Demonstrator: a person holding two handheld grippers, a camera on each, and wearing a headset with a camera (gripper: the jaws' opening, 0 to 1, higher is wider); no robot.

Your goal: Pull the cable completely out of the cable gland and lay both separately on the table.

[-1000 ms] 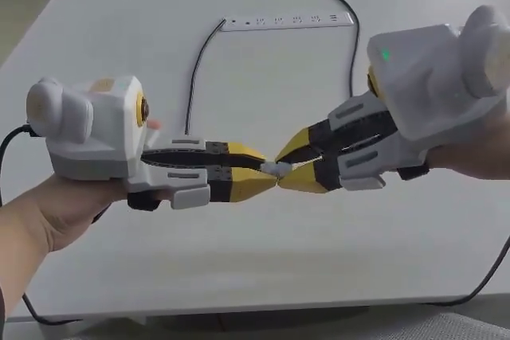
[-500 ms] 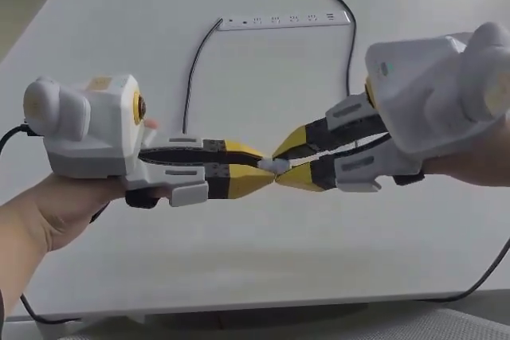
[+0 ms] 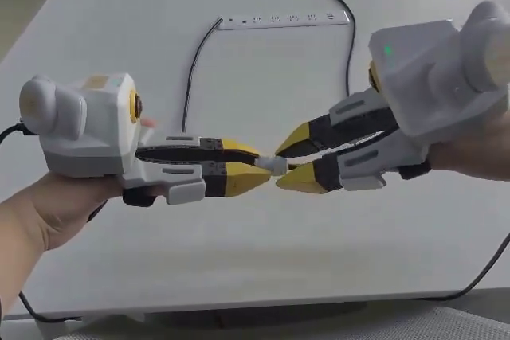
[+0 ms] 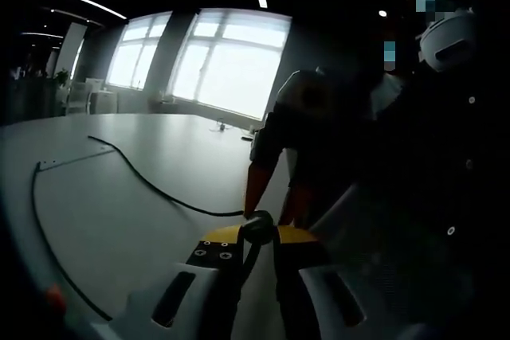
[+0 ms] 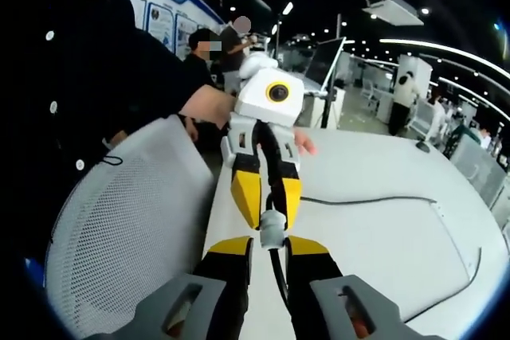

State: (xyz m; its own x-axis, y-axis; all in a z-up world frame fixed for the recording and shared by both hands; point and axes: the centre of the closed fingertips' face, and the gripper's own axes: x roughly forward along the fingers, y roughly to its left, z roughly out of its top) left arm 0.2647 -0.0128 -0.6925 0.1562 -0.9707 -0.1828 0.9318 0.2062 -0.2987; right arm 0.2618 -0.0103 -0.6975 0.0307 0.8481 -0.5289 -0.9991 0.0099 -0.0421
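A small pale cable gland (image 3: 275, 166) hangs above the white table (image 3: 263, 252), between the tips of both grippers. My left gripper (image 3: 267, 168) comes in from the left and is shut on one end of the gland (image 4: 259, 225). The right gripper (image 3: 280, 170) meets it from the right, its yellow jaws closed against the gland's (image 5: 272, 228) other end. The black cable (image 5: 278, 270) leaves the gland and runs back between the right jaws. More black cable (image 3: 188, 85) lies on the table behind the left gripper.
A white power strip (image 3: 285, 19) lies at the far middle of the table, with another black lead (image 3: 351, 37) curving down behind the right gripper. A grey mesh chair back (image 5: 127, 228) stands at the table's near edge. Other people stand beyond the table.
Both grippers keep their hold on the gland. The left gripper has eased slightly left, so a little more of the gland shows between the tips.
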